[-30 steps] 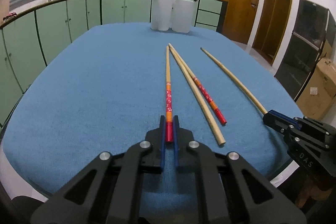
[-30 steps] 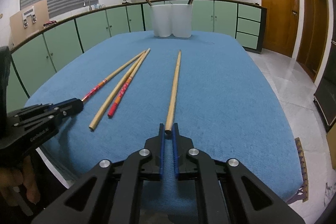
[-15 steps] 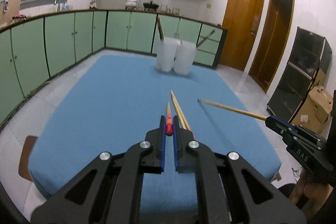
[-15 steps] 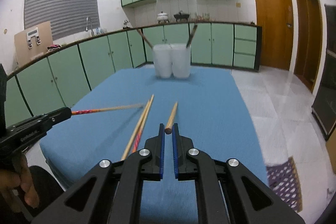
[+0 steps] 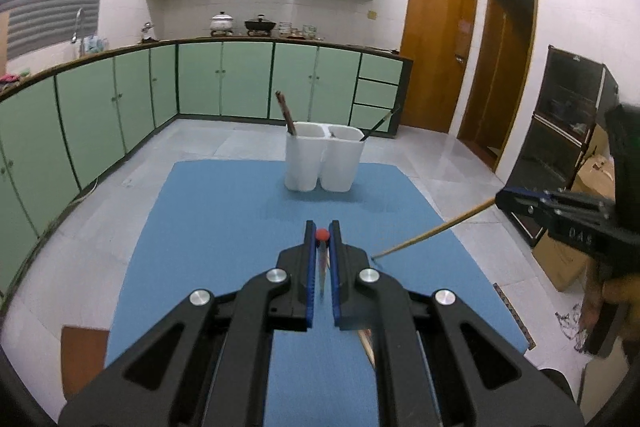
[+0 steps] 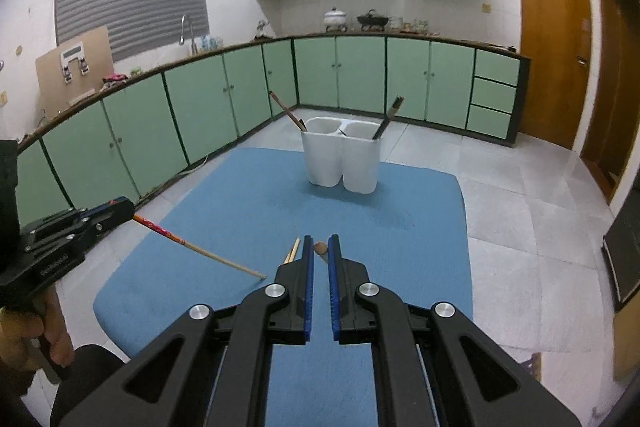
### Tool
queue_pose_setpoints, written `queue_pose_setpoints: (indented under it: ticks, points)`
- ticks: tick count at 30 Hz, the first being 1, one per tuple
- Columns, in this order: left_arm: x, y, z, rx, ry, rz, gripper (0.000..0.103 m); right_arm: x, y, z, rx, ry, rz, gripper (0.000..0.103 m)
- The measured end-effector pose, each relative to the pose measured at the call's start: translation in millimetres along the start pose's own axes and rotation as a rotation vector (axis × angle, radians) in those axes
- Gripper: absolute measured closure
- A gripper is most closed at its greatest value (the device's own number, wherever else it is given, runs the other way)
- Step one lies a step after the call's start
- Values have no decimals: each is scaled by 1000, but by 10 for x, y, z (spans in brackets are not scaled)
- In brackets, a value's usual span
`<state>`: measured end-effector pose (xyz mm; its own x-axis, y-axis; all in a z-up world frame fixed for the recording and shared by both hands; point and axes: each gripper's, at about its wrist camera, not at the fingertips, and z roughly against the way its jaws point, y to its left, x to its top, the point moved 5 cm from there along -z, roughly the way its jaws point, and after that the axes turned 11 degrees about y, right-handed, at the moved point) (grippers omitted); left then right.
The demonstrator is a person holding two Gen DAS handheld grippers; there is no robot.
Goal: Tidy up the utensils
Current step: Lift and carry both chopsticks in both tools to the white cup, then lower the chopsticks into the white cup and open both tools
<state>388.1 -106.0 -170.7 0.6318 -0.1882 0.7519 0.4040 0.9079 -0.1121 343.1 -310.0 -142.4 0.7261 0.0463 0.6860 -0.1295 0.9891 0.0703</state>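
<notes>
My left gripper (image 5: 322, 227) is shut on the red end of a red-patterned chopstick (image 5: 322, 235). In the right wrist view that chopstick (image 6: 200, 251) slopes down from the left gripper (image 6: 129, 207) toward the blue tablecloth (image 6: 400, 227). My right gripper (image 6: 320, 243) is shut on the end of a plain wooden chopstick (image 6: 320, 248). From the left wrist view that plain chopstick (image 5: 432, 231) slants down from the right gripper (image 5: 499, 195). A white two-compartment holder (image 5: 324, 163) stands at the table's far end with a dark chopstick in each cup. Two more chopsticks (image 6: 292, 254) lie on the cloth, mostly hidden by my fingers.
Green cabinets (image 6: 360, 75) run along the walls, with grey tiled floor around the table. Brown doors (image 5: 436, 51), a black cabinet (image 5: 568, 131) and a cardboard box (image 5: 560, 259) are on the right. A person's hand (image 6: 36, 331) grips the left tool.
Both grippers have risen well above the table, each lifting its chopstick off the cloth. The table and holder now look lower and farther away.
</notes>
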Motion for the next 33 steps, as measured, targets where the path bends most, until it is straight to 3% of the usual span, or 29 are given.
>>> queue_pose_setpoints:
  ticks: [7, 14, 26, 33]
  points:
    - [507, -29, -161, -18, 13, -47, 98, 535, 30, -149, 5, 78, 55, 96]
    - [949, -18, -242, -1, 11, -74, 98, 940, 62, -113, 3, 95, 80, 96]
    - [2094, -85, -203, 15, -132, -60, 98, 2172, -43, 167, -61, -53, 63, 96]
    - [2519, -91, -672, 51, -157, -48, 98, 2743, -201, -146, -109, -125, 47, 96]
